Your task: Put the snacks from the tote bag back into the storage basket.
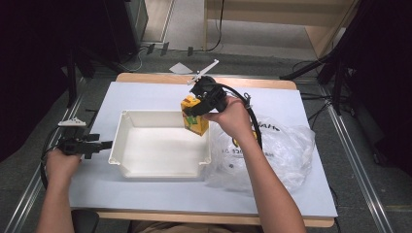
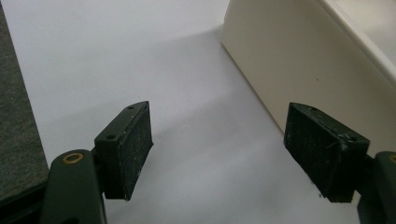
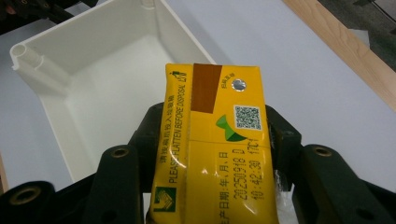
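My right gripper (image 1: 197,112) is shut on a yellow drink carton (image 1: 194,116) and holds it above the far right corner of a white plastic bin (image 1: 127,127). In the right gripper view the yellow carton (image 3: 215,144) sits clamped between both black jaws, its top end with a foil straw hole and a QR code toward the bin (image 3: 56,51). My left gripper (image 1: 99,144) rests on the table just left of the bin, jaws wide apart. In the left gripper view its gripper (image 2: 217,149) stands open over bare white table beside the bin's outer wall (image 2: 299,60).
A crumpled clear plastic bag (image 1: 282,145) with printing lies right of the bin, under the right forearm. The white tabletop (image 1: 145,94) has wooden edges. Stands and cables crowd the floor around the table. A slip of paper (image 1: 180,68) lies beyond the far edge.
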A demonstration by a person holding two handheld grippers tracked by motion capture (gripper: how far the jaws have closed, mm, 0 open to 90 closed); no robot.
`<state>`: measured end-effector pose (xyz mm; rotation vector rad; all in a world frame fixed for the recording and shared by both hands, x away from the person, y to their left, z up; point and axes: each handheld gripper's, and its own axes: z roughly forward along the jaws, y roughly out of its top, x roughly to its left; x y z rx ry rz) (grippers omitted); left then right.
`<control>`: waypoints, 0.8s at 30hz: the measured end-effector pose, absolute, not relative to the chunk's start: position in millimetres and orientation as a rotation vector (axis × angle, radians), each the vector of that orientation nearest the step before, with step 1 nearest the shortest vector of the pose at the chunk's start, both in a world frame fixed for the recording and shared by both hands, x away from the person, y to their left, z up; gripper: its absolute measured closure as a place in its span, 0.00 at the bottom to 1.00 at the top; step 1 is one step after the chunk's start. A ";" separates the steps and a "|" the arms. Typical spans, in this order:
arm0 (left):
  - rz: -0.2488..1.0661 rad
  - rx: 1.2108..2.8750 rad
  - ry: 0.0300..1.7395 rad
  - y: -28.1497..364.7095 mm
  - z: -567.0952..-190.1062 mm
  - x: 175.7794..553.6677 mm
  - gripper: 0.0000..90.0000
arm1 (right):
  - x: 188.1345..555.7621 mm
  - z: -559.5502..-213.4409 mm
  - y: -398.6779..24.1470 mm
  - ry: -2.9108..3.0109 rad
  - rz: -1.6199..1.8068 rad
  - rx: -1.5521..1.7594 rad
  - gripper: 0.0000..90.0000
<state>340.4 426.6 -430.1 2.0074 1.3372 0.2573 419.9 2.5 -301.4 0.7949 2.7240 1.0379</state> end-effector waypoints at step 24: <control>0.254 2.005 1.336 427.9 -429.8 340.1 0.27 | 435.8 -325.3 27.1 2.769 0.995 0.804 0.58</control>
